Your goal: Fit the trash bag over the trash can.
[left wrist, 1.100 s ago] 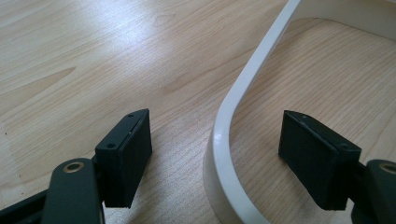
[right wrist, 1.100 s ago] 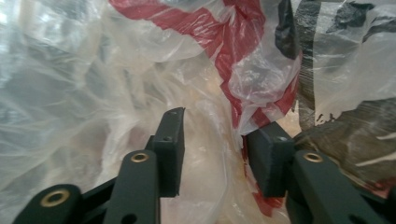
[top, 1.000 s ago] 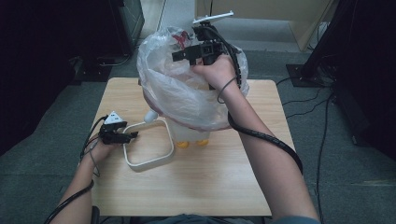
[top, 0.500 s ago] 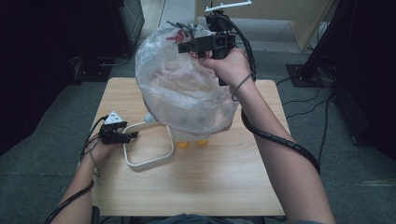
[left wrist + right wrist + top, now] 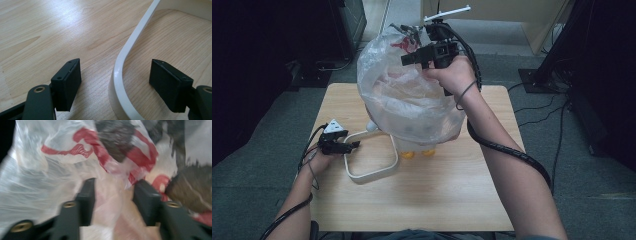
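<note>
**Bag held high at the far edge, white frame pinned low at the left**

The right arm reaches up and forward from the bottom right of the high view, forearm rising steeply, wrist bent so the right claw (image 5: 412,59) points left at the top of a clear plastic bag (image 5: 407,100). Its jaws have just been closing; in the right gripper view the right claw (image 5: 113,202) stands part open with crumpled bag film between the two black jaws, and motion blur hides whether the pads (image 5: 87,200) actually press on it.

The left forearm lies low along the near left of the table (image 5: 447,200), hand resting on the wood, the left claw (image 5: 356,146) pointing right and level. Its jaws stand wide apart, one on each side of the rim of a white frame (image 5: 372,172); in the left gripper view the left claw (image 5: 116,86) straddles that frame (image 5: 130,50) with a clear gap to each pad.

The bag hangs with its long axis running down from the raised claw to the table's far middle, mouth end up, swollen and rounded below. It is see-through, wrinkled and glossy, with red print (image 5: 82,147) near the top. Something white with orange feet (image 5: 417,153) shows beneath its lower edge. The frame is a rounded-corner loop lying flat, just left of the bag.
</note>
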Available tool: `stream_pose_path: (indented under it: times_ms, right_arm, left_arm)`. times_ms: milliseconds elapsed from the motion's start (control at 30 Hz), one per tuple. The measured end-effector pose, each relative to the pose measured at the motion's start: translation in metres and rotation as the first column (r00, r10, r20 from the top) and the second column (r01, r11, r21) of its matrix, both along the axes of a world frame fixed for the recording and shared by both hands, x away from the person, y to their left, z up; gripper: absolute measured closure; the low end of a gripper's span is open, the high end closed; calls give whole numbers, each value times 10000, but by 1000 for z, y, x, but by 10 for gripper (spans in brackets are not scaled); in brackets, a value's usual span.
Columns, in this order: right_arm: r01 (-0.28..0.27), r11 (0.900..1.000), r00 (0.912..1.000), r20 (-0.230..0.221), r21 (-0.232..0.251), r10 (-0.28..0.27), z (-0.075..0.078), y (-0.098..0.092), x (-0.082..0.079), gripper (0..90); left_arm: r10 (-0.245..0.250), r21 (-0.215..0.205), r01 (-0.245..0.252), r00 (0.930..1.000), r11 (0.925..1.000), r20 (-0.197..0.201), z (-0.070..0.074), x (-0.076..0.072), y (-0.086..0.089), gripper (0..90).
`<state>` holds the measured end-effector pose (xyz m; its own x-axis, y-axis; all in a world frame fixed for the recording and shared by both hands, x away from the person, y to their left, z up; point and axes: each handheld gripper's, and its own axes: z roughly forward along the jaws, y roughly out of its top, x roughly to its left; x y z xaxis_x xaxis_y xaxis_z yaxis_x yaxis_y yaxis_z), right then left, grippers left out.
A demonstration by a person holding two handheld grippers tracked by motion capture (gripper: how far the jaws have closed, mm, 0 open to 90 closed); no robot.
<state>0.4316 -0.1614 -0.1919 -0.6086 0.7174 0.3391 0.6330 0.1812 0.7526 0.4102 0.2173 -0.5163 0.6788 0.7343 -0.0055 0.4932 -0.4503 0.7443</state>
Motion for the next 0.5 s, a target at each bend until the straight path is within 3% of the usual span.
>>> stream_pose_path:
  times_ms: [67, 233, 367, 500]
  right_arm:
    - [205, 9987, 9994, 287, -458, -192, -3, 1, 4, 477]
    - [489, 9944, 9984, 315, -939, -461, -13, 7, 14, 485]
    - [453, 9907, 9990, 54, -1281, -450, -23, 13, 20, 602]
    - [424, 9886, 9991, 56, -1445, -420, -26, 17, 22, 817]
  left_arm:
    - [1, -2, -1, 10000, 10000, -1, 0, 0, 0, 257]
    - [2, 0, -2, 10000, 10000, -1, 0, 0, 0, 257]
    - [-3, 7, 3, 10000, 10000, 4, 0, 0, 0, 257]
    - [-10, 5, 10, 10000, 10000, 2, 0, 0, 0, 257]
